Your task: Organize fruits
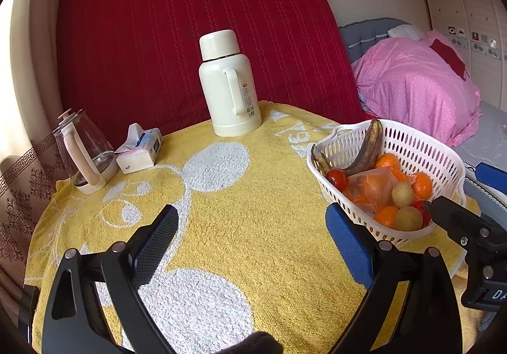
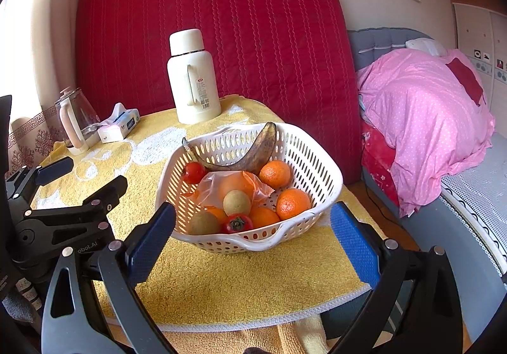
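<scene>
the white basket (image 2: 312, 170) sits on the yellow towel (image 2: 240, 284) near the table's right edge, with all the fruit piled inside. the right gripper (image 2: 252, 235) hovers just in front of it, jaws spread wide and empty; the left gripper (image 1: 252, 236) hangs over bare towel beside it, likewise wide and empty. the oranges (image 2: 293, 203) look firm and round, easy to pinch across the middle but apt to roll. the banana (image 2: 253, 154) is badly browned, so i'd guess soft and easily bruised, best taken mid-length with a light squeeze. the tomato-like red fruit (image 2: 237, 223) seems thin-skinned. the plastic bag (image 2: 221, 187) over one fruit looks slippery, worth avoiding.
</scene>
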A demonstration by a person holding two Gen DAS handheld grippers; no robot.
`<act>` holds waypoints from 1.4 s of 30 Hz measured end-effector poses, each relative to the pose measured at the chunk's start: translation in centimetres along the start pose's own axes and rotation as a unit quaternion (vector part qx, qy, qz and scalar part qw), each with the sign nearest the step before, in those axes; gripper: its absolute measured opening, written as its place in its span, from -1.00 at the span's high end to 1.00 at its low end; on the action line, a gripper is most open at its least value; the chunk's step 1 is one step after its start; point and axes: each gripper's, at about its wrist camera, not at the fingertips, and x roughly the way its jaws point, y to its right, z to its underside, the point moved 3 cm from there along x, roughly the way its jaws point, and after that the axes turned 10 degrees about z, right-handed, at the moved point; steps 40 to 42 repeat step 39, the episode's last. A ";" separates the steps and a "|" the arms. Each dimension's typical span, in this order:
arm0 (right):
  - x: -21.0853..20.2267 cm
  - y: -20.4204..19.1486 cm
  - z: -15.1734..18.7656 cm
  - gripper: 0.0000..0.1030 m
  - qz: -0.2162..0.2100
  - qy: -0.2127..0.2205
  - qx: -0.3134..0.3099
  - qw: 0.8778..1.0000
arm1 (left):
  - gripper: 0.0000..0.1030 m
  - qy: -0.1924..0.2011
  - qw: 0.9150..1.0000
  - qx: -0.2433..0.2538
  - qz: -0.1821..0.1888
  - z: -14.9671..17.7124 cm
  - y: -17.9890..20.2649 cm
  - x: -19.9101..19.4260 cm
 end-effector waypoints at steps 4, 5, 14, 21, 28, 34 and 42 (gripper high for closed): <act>0.1 0.1 0.0 -0.93 0.001 -0.002 0.000 1.000 | -0.81 0.000 1.000 0.000 0.001 0.0 0.0 0.0; 0.1 0.1 0.0 -0.93 0.001 -0.003 0.000 1.000 | -0.81 0.000 1.000 0.000 0.001 0.0 0.0 0.0; 0.2 0.0 0.0 -0.93 0.001 -0.004 0.000 1.000 | -0.81 -0.002 1.000 0.002 0.002 0.0 -0.1 0.1; 0.2 0.1 0.0 -0.93 0.001 -0.003 0.000 1.000 | -0.81 0.004 1.000 0.006 0.000 0.0 0.0 -0.1; 0.2 0.0 0.0 -0.93 0.001 -0.004 -0.001 1.000 | -0.81 0.011 1.000 0.015 0.000 0.0 0.3 -0.3; 0.3 0.0 0.0 -0.93 0.001 -0.004 0.000 1.000 | -0.81 0.003 1.000 0.013 0.006 0.0 0.3 -0.1; 0.3 0.1 0.1 -0.93 0.002 -0.004 0.000 1.000 | -0.81 -0.001 1.000 0.005 0.005 0.0 -0.1 -0.2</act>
